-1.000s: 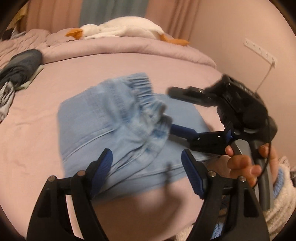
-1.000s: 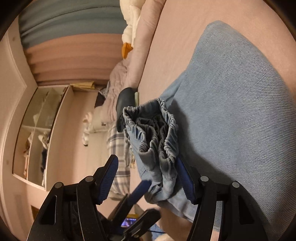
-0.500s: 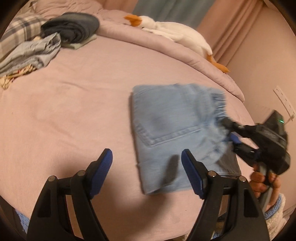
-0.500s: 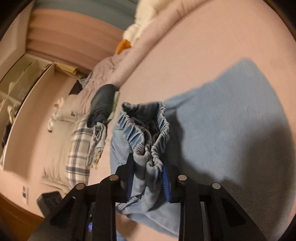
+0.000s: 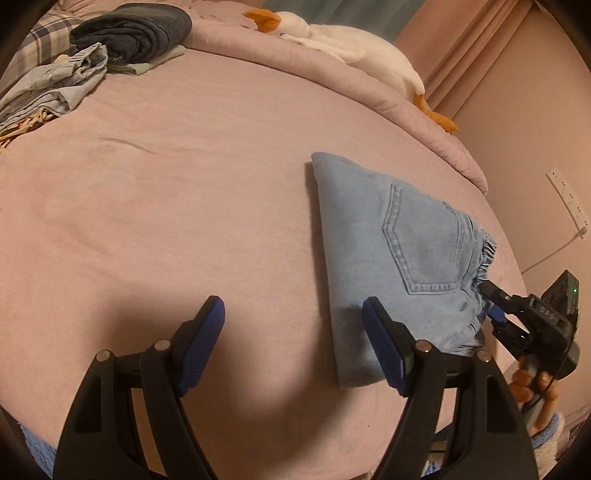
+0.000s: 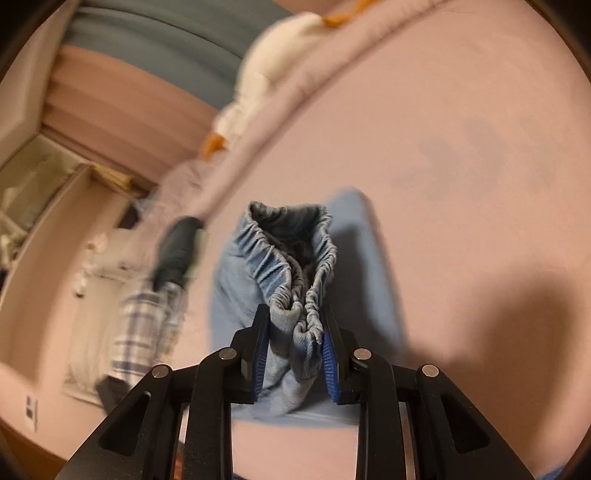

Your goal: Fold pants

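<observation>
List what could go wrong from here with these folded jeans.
1. The right claw pinches only the bunched waistband of the jeans; pulling may drag the fold open.
2. The left claw hangs open, holding nothing, so the far edge is unanchored.
3. The jeans lie near the bed edge and could slide off.

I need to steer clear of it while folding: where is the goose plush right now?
In the left wrist view, the goose plush lies along the bed's far edge, upper right, beyond the folded jeans and right of the dark clothes pile.
</observation>
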`<state>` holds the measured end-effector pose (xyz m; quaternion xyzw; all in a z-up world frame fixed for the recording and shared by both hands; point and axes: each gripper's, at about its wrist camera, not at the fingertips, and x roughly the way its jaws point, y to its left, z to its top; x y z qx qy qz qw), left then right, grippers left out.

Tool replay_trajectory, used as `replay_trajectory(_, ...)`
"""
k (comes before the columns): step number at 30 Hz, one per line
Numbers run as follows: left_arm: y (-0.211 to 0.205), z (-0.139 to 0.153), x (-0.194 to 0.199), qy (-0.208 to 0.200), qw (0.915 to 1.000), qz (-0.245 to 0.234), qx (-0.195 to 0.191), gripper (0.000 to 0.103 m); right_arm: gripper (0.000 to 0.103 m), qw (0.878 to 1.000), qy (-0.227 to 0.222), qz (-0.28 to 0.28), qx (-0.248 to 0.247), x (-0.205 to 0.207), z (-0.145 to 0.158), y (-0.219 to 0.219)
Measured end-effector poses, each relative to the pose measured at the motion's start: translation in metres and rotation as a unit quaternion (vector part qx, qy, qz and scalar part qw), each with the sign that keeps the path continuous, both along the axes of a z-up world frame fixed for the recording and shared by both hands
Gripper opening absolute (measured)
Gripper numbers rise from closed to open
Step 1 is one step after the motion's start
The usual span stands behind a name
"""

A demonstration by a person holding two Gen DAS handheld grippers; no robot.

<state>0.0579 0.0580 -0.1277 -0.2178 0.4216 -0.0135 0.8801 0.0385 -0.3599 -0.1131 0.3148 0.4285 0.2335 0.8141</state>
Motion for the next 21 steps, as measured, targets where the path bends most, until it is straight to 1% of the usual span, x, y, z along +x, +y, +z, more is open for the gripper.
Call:
replay_trajectory(1, 0.000, 0.000, 0.001, 0.002, 1.0000, 0.000, 0.001, 0.077, 0.027, 1.000, -0.001, -0.005, -0.015, 0.000, -0.001, 0.001)
replay_trajectory(4, 0.001, -0.002, 0.003, 0.006, 1.0000, 0.002, -0.002, 0.077, 0.029, 0.997, -0.028, -0.018, -0.074, 0.001, -0.003, 0.003)
replay_trajectory(6, 0.001, -0.002, 0.004, 0.008, 1.0000, 0.001, -0.001, 0.077, 0.031, 0.996, -0.020, -0.017, -0.085, 0.004, -0.001, 0.004)
replay_trajectory(8, -0.004, -0.002, 0.006, 0.007, 1.0000, -0.004, 0.002, 0.075, 0.044, 0.993, -0.018, -0.029, -0.115, 0.001, 0.009, 0.001)
replay_trajectory(9, -0.006, -0.001, 0.008, 0.006, 0.9999, -0.006, 0.006, 0.074, 0.046, 0.987, -0.037, -0.047, -0.146, -0.004, 0.021, 0.001)
replay_trajectory(10, -0.010, -0.001, 0.012, 0.006, 0.9999, -0.008, 0.010, 0.065, 0.047, 0.981, -0.065, -0.061, -0.175, -0.009, 0.034, 0.004)
replay_trajectory(11, -0.013, -0.001, 0.015, 0.007, 0.9998, -0.014, 0.007, 0.049, 0.047, 0.975, -0.093, -0.063, -0.191, -0.014, 0.045, 0.006)
replay_trajectory(12, -0.017, -0.002, 0.020, 0.011, 0.9996, -0.025, -0.005, 0.040, 0.047, 0.972, -0.122, -0.048, -0.193, -0.017, 0.055, 0.010)
replay_trajectory(13, -0.019, -0.002, 0.022, 0.014, 0.9993, -0.031, -0.013, 0.031, 0.047, 0.970, -0.146, -0.021, -0.192, -0.017, 0.062, 0.019)
replay_trajectory(15, -0.025, -0.004, 0.027, 0.022, 0.9984, -0.045, -0.025, 0.030, 0.045, 0.966, -0.164, 0.027, -0.197, -0.011, 0.066, 0.038)
replay_trajectory(16, -0.026, -0.006, 0.029, 0.032, 0.9981, -0.049, -0.021, 0.030, 0.039, 0.964, -0.168, 0.042, -0.200, -0.007, 0.067, 0.049)
replay_trajectory(17, -0.025, -0.009, 0.029, 0.039, 0.9975, -0.051, -0.029, 0.031, 0.037, 0.962, -0.172, 0.054, -0.207, -0.001, 0.066, 0.059)
replay_trajectory(19, -0.019, -0.015, 0.028, 0.044, 0.9959, -0.053, -0.060, 0.033, 0.037, 0.954, -0.180, 0.069, -0.229, 0.008, 0.062, 0.071)
replay_trajectory(20, -0.016, -0.017, 0.025, 0.043, 0.9951, -0.056, -0.069, 0.033, 0.036, 0.952, -0.175, 0.078, -0.240, 0.014, 0.057, 0.075)
replay_trajectory(21, -0.016, -0.017, 0.023, 0.040, 0.9951, -0.059, -0.069, 0.033, 0.034, 0.949, -0.158, 0.081, -0.261, 0.020, 0.049, 0.075)
